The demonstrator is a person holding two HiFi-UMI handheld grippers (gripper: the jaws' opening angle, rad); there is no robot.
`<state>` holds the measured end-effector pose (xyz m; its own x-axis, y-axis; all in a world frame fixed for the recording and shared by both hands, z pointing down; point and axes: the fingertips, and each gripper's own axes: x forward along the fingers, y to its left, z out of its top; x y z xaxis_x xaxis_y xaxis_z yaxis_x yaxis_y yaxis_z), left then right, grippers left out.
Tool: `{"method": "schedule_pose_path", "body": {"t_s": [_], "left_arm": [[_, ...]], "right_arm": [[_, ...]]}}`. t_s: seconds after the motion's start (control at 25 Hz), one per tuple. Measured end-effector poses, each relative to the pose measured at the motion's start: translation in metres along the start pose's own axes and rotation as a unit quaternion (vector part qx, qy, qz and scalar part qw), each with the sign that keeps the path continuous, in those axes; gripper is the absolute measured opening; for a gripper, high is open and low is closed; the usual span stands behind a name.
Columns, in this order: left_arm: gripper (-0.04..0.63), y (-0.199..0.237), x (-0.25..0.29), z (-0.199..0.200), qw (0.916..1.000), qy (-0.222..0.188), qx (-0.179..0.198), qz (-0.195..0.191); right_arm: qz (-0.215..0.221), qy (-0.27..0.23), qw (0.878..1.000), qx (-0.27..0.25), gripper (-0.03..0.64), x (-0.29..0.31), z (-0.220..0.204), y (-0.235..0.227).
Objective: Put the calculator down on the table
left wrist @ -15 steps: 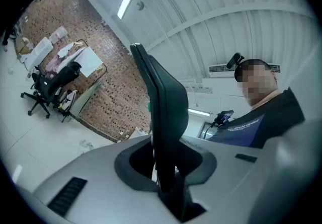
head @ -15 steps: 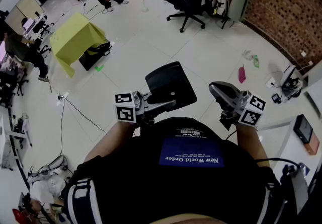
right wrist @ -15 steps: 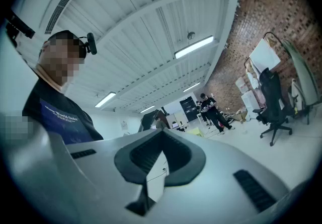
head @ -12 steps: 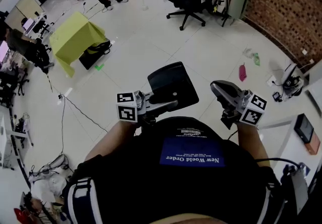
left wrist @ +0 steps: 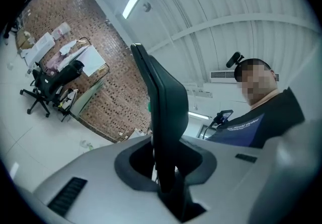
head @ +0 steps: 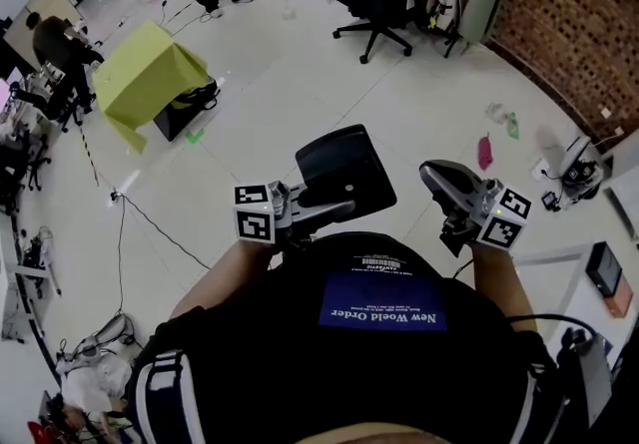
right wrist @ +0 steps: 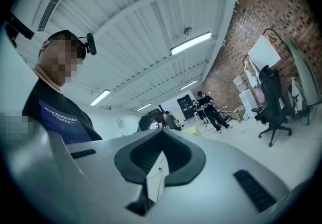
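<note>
Not placed yet: left gripper (head: pixel 334 205) is clamped narrow on the calculator (head: pixel 344 168), mid-air at frame centre over the floor (head: pixel 300 103), right gripper (head: pixel 434 176) is closed and empty at centre-right, so reaching a table and setting it down are yet to do.

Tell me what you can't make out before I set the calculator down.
- Calculator keys and display: head view shows only a plain dark face; left gripper view shows it edge-on.
- Its gripped end: buried in the jaws of the left gripper, both views.
- Landing table: none below the calculator; a pale surface at the head view's right is cut off by the frame edge.
</note>
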<state>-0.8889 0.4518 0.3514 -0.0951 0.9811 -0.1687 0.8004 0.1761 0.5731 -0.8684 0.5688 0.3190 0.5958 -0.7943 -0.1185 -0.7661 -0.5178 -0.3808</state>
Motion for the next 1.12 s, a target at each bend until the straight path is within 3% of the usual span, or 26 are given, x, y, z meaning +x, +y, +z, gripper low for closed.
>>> {"method": "schedule_pose_path", "body": {"t_s": [0.28, 0.52, 0.84, 1.12], "left_arm": [[0.076, 0.062, -0.087, 0.092, 0.9998, -0.005, 0.019, -0.007], [0.076, 0.116, -0.135, 0.144, 0.9997, 0.000, 0.022, -0.012], [0.075, 0.201, -0.142, 0.193, 0.9996, -0.018, 0.017, 0.013], [0.075, 0.293, -0.112, 0.260, 0.9944, -0.051, 0.044, 0.081]], "right_arm": [[-0.012, -0.011, 1.000, -0.019, -0.012, 0.121, 0.027, -0.031], [-0.027, -0.016, 0.999, -0.029, -0.012, 0.199, 0.044, -0.070], [-0.022, 0.005, 1.000, -0.019, -0.012, 0.250, 0.064, -0.163], [0.054, 0.028, 0.998, -0.023, -0.012, 0.298, 0.108, -0.273]]}}
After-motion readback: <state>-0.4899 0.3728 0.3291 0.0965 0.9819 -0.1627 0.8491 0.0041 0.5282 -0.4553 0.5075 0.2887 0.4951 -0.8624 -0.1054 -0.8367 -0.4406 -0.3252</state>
